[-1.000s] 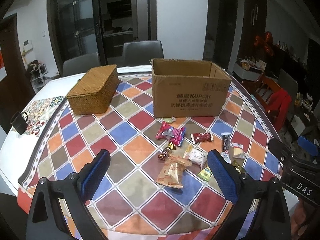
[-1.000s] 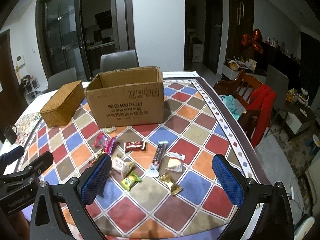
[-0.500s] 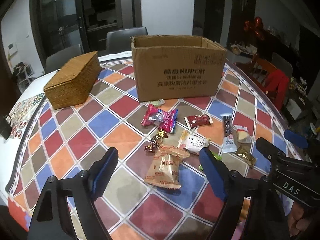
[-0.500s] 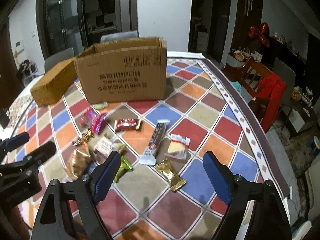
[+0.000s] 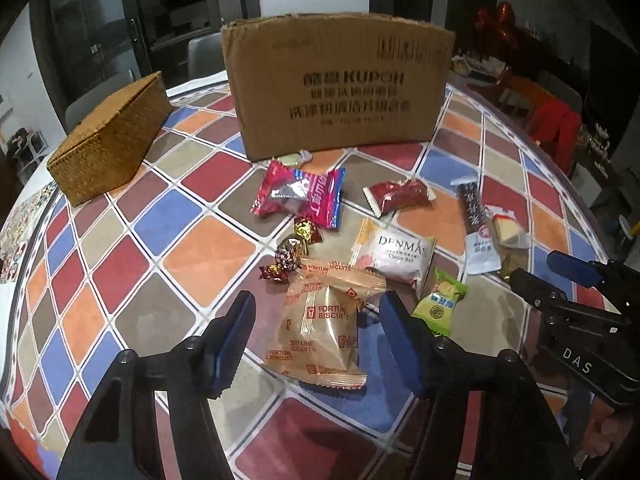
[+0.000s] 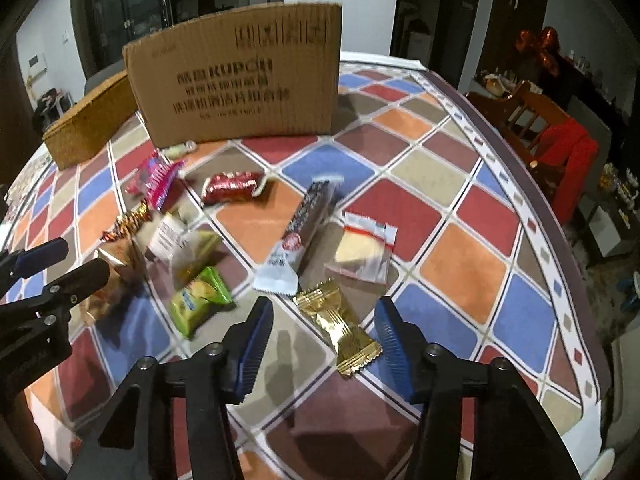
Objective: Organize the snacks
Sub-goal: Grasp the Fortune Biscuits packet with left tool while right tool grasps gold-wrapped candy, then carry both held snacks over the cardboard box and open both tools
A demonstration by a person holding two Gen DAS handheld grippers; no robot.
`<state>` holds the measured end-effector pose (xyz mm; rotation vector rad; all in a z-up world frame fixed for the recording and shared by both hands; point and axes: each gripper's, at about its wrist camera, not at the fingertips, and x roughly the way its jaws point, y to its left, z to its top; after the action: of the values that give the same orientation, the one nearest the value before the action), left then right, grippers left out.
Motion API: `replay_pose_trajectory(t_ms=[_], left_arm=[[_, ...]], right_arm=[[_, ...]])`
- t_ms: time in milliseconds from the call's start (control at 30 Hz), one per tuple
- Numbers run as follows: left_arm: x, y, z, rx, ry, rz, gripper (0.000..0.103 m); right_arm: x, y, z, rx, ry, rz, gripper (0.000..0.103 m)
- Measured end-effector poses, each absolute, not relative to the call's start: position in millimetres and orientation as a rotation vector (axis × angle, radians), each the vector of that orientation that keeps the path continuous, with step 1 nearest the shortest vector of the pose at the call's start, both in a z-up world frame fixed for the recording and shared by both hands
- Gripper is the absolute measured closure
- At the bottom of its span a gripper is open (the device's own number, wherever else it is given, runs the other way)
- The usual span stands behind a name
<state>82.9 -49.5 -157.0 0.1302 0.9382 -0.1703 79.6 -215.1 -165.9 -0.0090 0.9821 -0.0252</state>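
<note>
Several wrapped snacks lie loose on the chequered tablecloth (image 5: 188,256) in front of a cardboard box (image 5: 340,88). My left gripper (image 5: 318,340) hangs low over a tan fortune biscuit packet (image 5: 320,328). The packet lies between its blue pads (image 5: 236,340), the jaws are closing, and neither pad presses on it. My right gripper (image 6: 325,344) straddles a gold foil packet (image 6: 340,328) on the cloth. Its jaws are closing too, with a gap on both sides. A green packet (image 6: 200,300) and a dark bar (image 6: 304,228) lie just beyond.
A lidded wicker box (image 5: 112,140) stands left of the cardboard box. A pink packet (image 5: 300,196), a red packet (image 5: 396,196), a white Denmas packet (image 5: 396,256) and foil candies (image 5: 296,248) lie mid-table. Wooden chairs (image 6: 540,128) stand past the table's right edge.
Both grippers have come down close to the table, and their jaws have narrowed. The fortune biscuit packet and the gold packet now lie between the fingers.
</note>
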Motion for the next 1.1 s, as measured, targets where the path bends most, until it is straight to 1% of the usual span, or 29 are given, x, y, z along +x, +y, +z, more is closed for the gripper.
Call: replay_pose_trajectory(t_ms=[133, 233, 367, 433, 500, 567, 600, 800, 1100], left_arm=[[86.4, -52.1, -169.2, 0.139, 0.969, -0.173, 0.043], [89.2, -52.2, -177.6, 0.140, 0.999, -0.175, 0.047], [91.1, -52.8, -184.8, 0.149, 1.014, -0.167, 0.052], [91.6, -53.8, -187.5, 0.153, 1.020, -0.165, 0.056], [91.3, -53.5, -188.1, 0.154, 1.023, -0.164, 0.060], [90.5, -54.0, -187.2, 0.154, 1.022, -0.168, 0.062], [90.7, -54.1, -186.9, 0.150, 1.023, -0.172, 0.064], [88.0, -53.6, -181.9, 0.131, 1.021, -0.191, 0.066], [84.2, -45.6, -157.0, 0.102, 0.975, -0.191, 0.066]], right_arm=[[82.5, -217.5, -176.8, -0.005, 1.008, -0.014, 0.053], [84.8, -220.3, -182.9, 0.007, 1.024, -0.015, 0.054], [86.4, -223.6, -187.6, 0.014, 1.026, -0.016, 0.058], [87.4, -223.6, -187.4, 0.012, 1.024, -0.012, 0.061], [87.7, -223.0, -186.5, 0.014, 1.023, -0.006, 0.072], [87.1, -221.9, -185.3, 0.023, 1.026, 0.009, 0.079], [86.6, -222.0, -184.6, 0.029, 1.027, 0.014, 0.080], [83.3, -219.3, -181.0, 0.055, 1.023, 0.032, 0.082], [81.5, -211.0, -155.9, 0.040, 0.978, 0.042, 0.082]])
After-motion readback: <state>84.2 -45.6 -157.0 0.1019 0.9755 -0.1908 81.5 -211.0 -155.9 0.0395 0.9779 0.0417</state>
